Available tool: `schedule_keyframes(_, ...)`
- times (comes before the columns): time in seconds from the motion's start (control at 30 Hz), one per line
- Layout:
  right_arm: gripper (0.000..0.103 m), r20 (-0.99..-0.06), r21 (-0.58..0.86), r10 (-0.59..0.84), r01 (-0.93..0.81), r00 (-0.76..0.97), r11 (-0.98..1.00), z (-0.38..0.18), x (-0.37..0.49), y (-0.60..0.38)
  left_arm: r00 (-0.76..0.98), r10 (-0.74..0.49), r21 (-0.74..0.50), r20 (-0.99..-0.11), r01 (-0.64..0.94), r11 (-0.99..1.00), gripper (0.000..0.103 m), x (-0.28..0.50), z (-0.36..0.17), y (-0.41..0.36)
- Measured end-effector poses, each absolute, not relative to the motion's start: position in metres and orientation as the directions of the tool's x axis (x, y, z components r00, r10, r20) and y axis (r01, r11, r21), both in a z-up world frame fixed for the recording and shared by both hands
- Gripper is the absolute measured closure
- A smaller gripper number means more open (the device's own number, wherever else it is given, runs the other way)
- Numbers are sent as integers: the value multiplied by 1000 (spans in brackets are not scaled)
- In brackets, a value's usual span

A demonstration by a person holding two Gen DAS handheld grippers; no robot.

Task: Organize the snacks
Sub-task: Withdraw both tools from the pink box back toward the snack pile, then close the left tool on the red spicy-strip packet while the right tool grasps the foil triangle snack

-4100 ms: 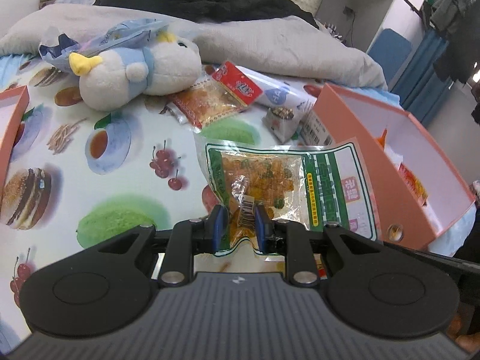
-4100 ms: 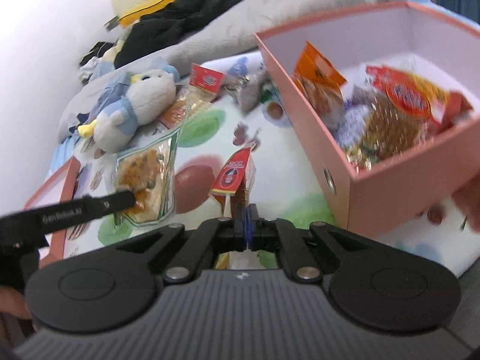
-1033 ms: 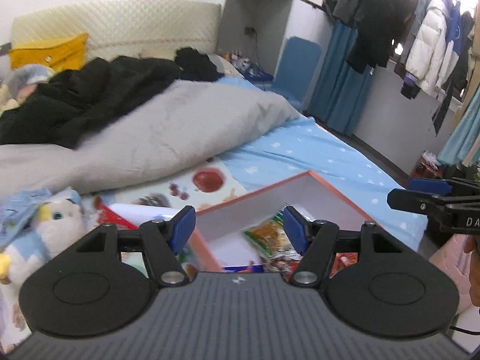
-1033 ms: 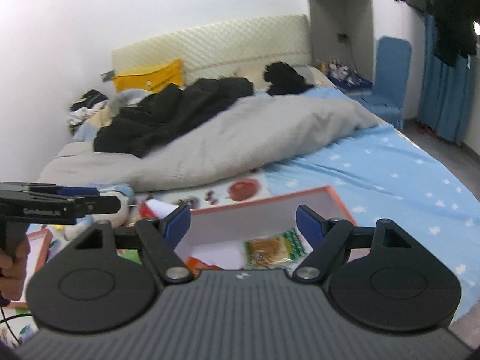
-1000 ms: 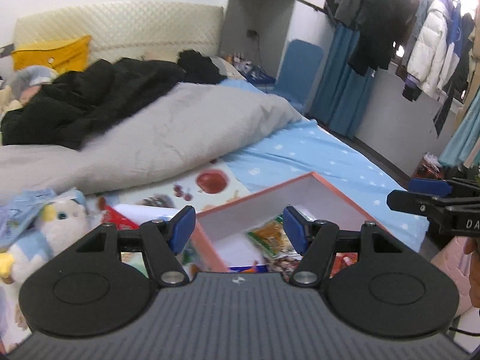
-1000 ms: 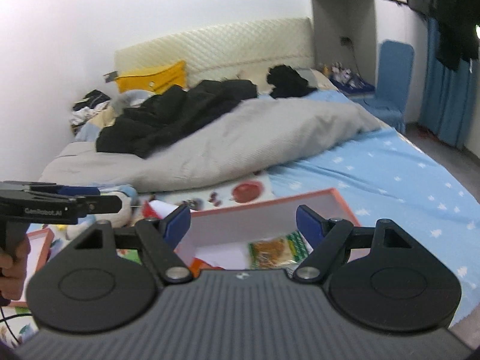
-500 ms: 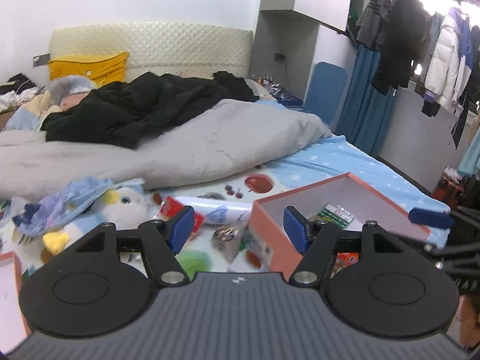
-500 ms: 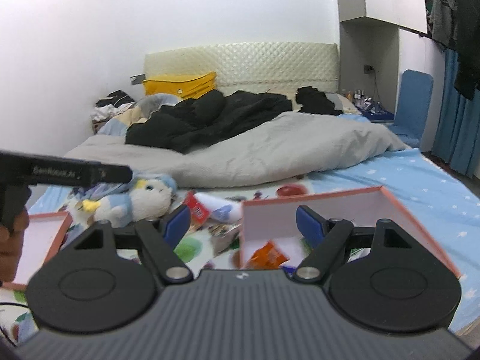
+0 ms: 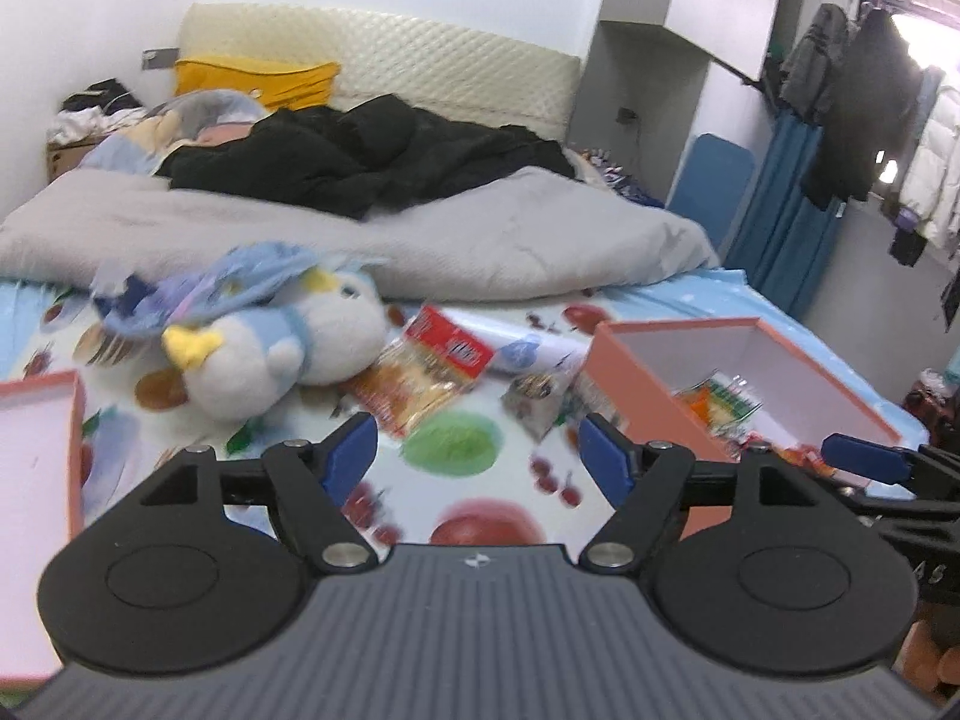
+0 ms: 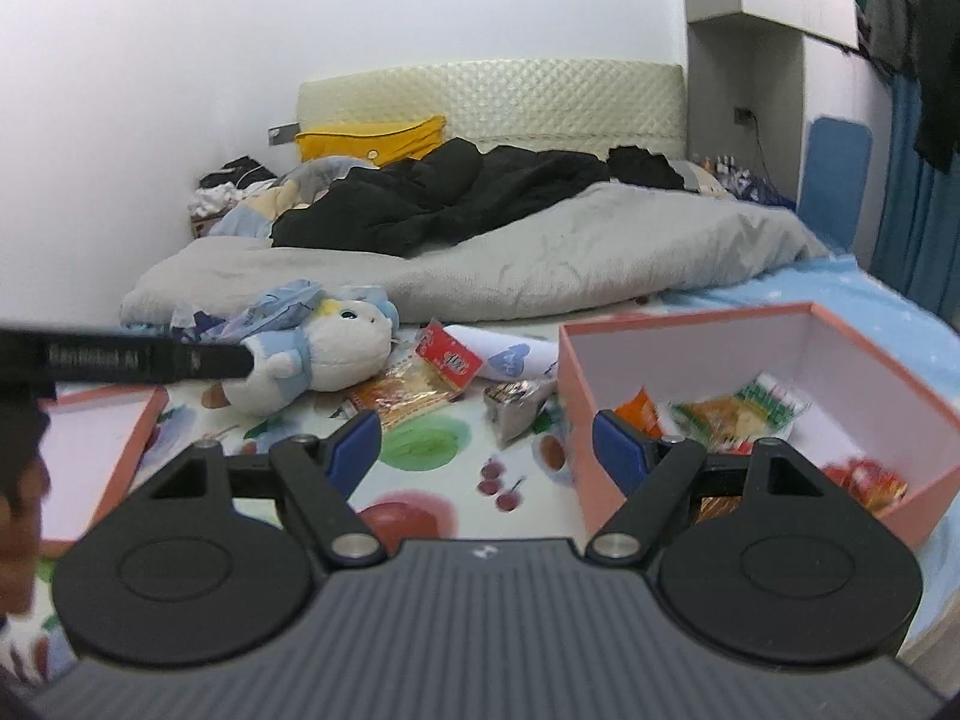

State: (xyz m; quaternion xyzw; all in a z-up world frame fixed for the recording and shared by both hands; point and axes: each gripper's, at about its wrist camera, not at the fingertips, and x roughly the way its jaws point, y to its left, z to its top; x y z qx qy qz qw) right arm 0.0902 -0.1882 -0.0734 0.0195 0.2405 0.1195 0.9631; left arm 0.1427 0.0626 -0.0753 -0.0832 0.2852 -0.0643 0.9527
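Note:
A pink open box [image 9: 798, 372] [image 10: 852, 360] stands at the right of the fruit-print sheet and holds several snack packs, among them a green-edged pack [image 10: 741, 411]. An orange snack pack with a red header [image 9: 420, 378] [image 10: 420, 381] lies beside a plush bird [image 9: 276, 348] [image 10: 318, 360]. A small silver pack [image 9: 537, 396] [image 10: 516, 399] lies near the box's left wall. My left gripper [image 9: 478, 456] is open and empty above the sheet. My right gripper [image 10: 486, 450] is open and empty, in front of the box's left corner.
A pink box lid [image 9: 36, 438] [image 10: 90, 450] lies at the left. A white tube-like pack [image 9: 528, 351] lies behind the snacks. A grey duvet [image 9: 360, 234] and black clothes [image 9: 360, 156] cover the bed's far half. The other gripper's finger [image 9: 858, 459] shows at right.
Both grippers have let go of their snack packs, which now lie in the box, and have swung back and left, so the loose snacks and plush bird come into view.

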Motion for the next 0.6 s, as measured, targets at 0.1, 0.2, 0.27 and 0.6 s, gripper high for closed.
schedule_keyframes(0.1,24,-471,81,229,-216,852,973,-87,88,-179,817,-165,-217,-553,50,975,19,140,-95,68)
schedule_keyframes(0.2,24,-497,70,227,-222,837,972,-99,95,-171,797,-149,-211,-585,29,977,17,145,-117,72)
schedule_keyframes(0.27,24,-508,68,228,-226,831,972,-106,102,-167,788,-143,-205,-598,22,979,16,153,-131,74)
schedule_keyframes(0.6,25,-545,129,197,-150,815,980,-141,177,-154,748,-133,-122,-651,70,990,12,234,-196,79)
